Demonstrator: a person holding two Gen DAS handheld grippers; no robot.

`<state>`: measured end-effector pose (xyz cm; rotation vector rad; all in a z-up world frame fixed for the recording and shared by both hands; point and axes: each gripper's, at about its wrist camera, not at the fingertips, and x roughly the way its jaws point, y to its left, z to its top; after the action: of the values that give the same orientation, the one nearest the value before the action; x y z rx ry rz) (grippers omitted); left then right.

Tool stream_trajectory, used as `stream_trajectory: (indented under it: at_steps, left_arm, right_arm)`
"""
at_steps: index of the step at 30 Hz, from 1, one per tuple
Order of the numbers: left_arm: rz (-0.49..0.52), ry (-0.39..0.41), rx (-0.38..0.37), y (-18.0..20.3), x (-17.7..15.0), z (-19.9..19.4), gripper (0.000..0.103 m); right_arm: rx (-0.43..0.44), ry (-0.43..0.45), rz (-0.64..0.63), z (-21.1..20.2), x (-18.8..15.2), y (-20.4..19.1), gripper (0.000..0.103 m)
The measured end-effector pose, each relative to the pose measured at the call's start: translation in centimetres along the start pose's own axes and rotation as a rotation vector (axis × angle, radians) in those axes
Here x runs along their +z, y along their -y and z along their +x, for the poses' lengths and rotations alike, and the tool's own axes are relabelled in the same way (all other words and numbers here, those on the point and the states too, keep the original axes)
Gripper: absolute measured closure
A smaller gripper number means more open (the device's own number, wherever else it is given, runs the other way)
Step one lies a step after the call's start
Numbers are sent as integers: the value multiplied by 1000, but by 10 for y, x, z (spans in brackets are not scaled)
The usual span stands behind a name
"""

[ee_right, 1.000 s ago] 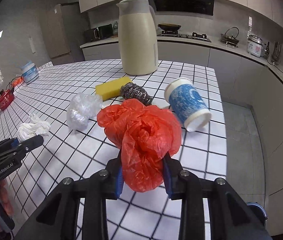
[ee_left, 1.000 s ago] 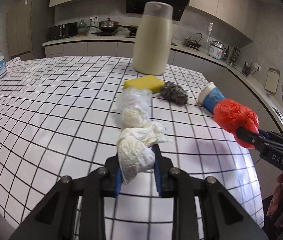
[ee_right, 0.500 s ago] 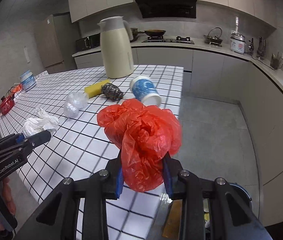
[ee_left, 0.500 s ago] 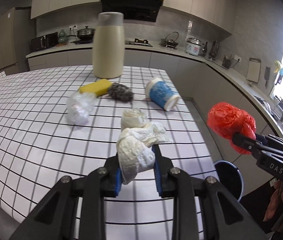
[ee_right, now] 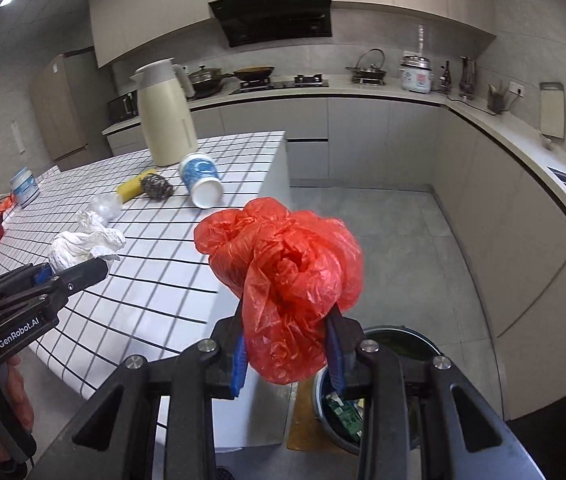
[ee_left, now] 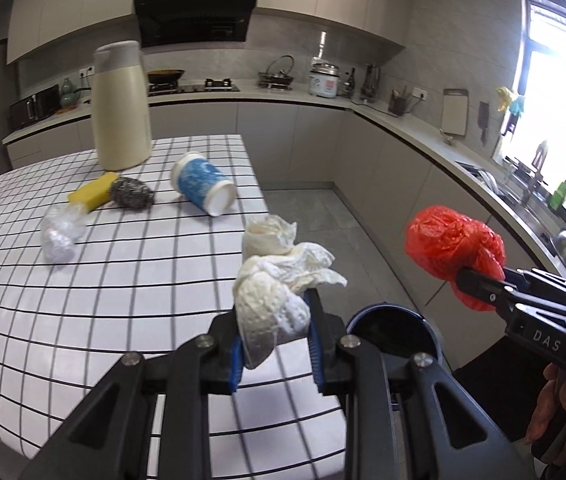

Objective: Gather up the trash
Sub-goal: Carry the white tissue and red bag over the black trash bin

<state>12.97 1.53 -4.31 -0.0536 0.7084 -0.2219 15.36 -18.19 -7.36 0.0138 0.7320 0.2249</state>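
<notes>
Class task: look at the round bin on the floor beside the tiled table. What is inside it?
In the right wrist view the round bin holds some green packaging near its front wall. The right gripper and its crumpled red plastic bag hide the rest.

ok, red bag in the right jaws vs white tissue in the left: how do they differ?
The red bag is glossy, translucent plastic; the white tissue is matte, embossed paper. The red bag's wad is bulkier, bulging past its jaws; the white tissue is slimmer, trailing loose flaps. Both are crumpled and clamped off the table.
</notes>
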Motion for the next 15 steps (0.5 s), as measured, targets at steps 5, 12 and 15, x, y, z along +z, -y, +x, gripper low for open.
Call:
stream_trajectory:
  at_steps: [5,12,15]
  left_arm:
    - [34,-8,-31,26,1,6,76]
    - [85,-38,-75,64,0,22,76]
    - [102,-58,-95,81,-4,32,76]
  right_arm:
    - [-35,-3,28,-13,-11,28,69]
    - [-76,-18,68,-23,-22,66,69]
    - [-91,-31,83,-24,-29,82,69]
